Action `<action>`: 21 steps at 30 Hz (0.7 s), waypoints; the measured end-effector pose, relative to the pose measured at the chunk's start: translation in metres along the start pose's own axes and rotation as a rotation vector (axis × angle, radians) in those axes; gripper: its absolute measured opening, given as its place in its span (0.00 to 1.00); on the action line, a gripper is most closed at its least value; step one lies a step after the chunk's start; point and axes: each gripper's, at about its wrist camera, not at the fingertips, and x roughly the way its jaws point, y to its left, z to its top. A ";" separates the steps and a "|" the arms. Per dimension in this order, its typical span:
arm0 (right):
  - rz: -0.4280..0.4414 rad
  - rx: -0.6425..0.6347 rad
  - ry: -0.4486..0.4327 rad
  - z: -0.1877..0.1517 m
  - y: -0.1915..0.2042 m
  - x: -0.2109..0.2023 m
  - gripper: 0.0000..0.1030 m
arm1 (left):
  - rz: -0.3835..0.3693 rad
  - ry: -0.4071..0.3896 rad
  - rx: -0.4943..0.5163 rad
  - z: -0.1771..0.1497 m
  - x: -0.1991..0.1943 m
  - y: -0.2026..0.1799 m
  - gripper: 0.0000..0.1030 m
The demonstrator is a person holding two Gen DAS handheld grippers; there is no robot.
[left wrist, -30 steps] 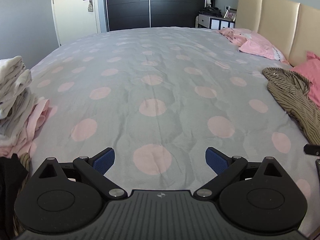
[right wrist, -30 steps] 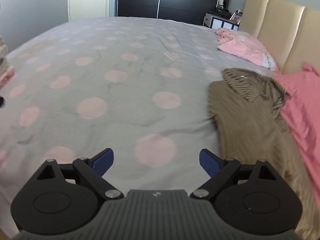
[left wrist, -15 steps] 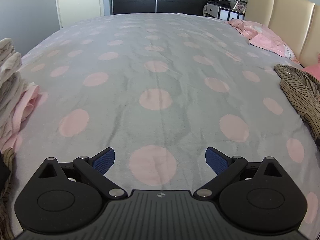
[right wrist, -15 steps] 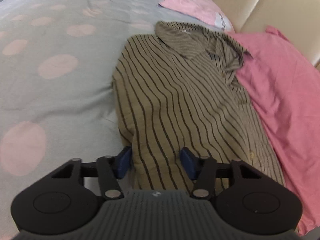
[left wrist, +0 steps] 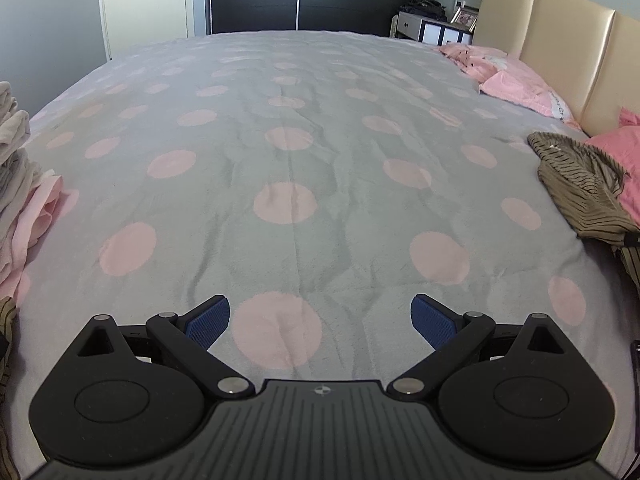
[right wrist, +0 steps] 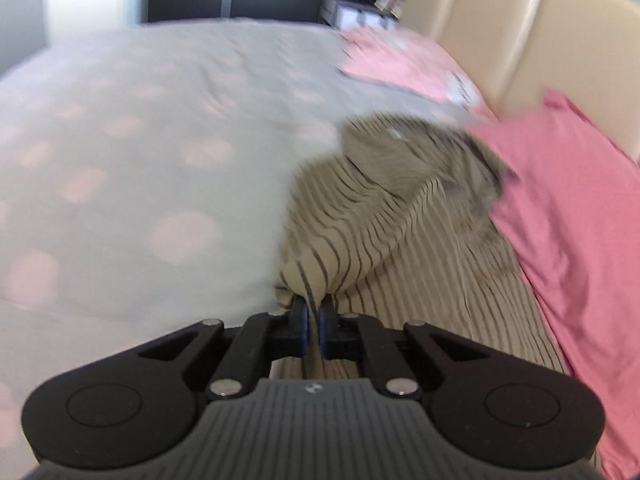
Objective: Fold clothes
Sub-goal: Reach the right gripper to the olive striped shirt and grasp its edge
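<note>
Swung across from the open bedspread to the striped shirt (right wrist: pixel 400 208) since a second ago, and right tongs (right wrist: pixel 314 320) have just been closing, now pinched tight on a fold of its near left edge, cloth visibly caught between the blue pads. Lies at about three o'clock on the bed (left wrist: pixel 288 184), bunched beside a pink garment (right wrist: pixel 568 208) near the headboard (left wrist: pixel 560 52). Left tongs (left wrist: pixel 320 320) wide apart, nothing between them, hovering over bare polka-dot cover. Looks light, thin and floppy: likely to drape and sag from a single pinch, drag its loose side, and slide a little on the fuzzy cover. Not fragile. Probably best taken at two spread points, hem corners or shoulders, so it hangs flat. Folded stack (left wrist: pixel 16 184) at nine o'clock.
</note>
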 end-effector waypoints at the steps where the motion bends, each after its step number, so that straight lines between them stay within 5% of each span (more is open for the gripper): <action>1: 0.028 -0.008 -0.019 0.006 0.009 -0.011 0.05 | -0.004 -0.010 -0.001 0.001 -0.004 0.000 0.96; 21: 0.633 -0.179 -0.190 0.047 0.210 -0.190 0.05 | 0.035 -0.151 -0.058 -0.002 -0.075 0.036 0.96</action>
